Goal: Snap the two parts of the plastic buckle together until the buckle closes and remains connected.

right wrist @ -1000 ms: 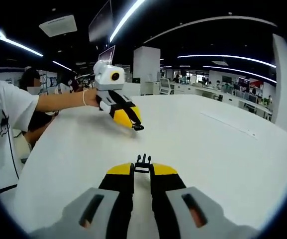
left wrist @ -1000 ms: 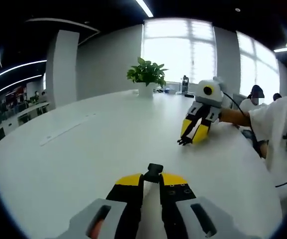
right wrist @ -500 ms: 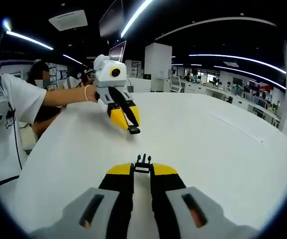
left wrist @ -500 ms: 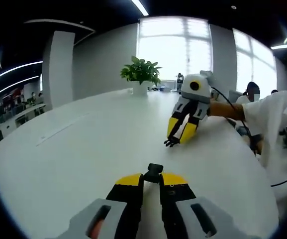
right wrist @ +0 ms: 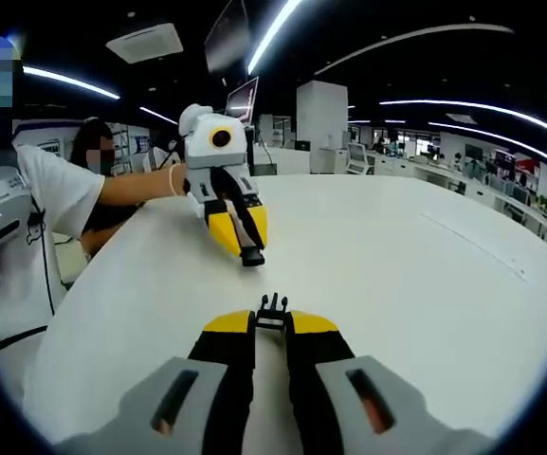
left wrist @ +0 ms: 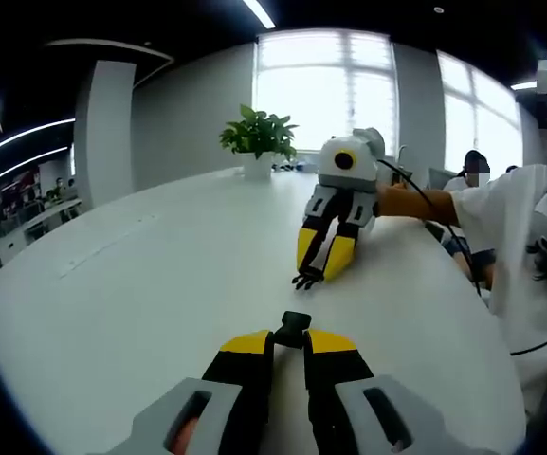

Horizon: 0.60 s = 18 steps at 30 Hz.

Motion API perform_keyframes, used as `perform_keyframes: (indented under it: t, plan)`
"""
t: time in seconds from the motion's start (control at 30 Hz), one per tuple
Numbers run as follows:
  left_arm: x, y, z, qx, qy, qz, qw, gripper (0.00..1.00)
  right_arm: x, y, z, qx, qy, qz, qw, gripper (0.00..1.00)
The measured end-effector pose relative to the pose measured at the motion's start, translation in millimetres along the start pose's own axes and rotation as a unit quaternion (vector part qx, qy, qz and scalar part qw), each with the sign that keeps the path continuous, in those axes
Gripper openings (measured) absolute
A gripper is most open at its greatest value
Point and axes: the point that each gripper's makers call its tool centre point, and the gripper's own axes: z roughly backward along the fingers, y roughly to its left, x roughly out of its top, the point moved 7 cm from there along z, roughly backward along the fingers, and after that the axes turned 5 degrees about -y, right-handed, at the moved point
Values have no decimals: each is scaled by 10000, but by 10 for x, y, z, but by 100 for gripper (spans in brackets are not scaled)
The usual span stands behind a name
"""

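In the left gripper view my left gripper [left wrist: 290, 337] is shut on the black socket half of the buckle [left wrist: 294, 328], which pokes out past its yellow tips above the white table [left wrist: 159, 284]. Ahead and slightly right, my right gripper [left wrist: 306, 278] points toward me, the pronged half [left wrist: 303, 281] at its tips. In the right gripper view my right gripper [right wrist: 272, 325] is shut on the black pronged half [right wrist: 272, 308], prongs forward. My left gripper [right wrist: 251, 254] faces it from ahead, the socket half [right wrist: 252, 256] in its tips. The two halves are apart.
A potted green plant [left wrist: 257, 140] stands at the far side of the round table. A person in white [right wrist: 45, 194] holds the grippers, a sleeve [left wrist: 501, 213] showing at the right. Office desks and a white pillar [right wrist: 322, 114] stand beyond the table.
Both grippers have come closer to each other, tips facing. The gap between the buckle halves has shrunk. Both jaws stay shut on their halves.
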Motion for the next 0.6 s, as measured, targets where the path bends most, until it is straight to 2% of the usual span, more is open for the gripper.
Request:
perform_keyframes:
  t: [0.37, 0.6]
  plan:
    - [-46, -50, -31, -11, -45, 77, 10000, 12, 13, 63, -79, 341, 47, 40, 9994, 12]
    - [-45, -72, -40, -2, -97, 20, 10000, 12, 47, 74, -150, 495, -49, 56, 9987, 12]
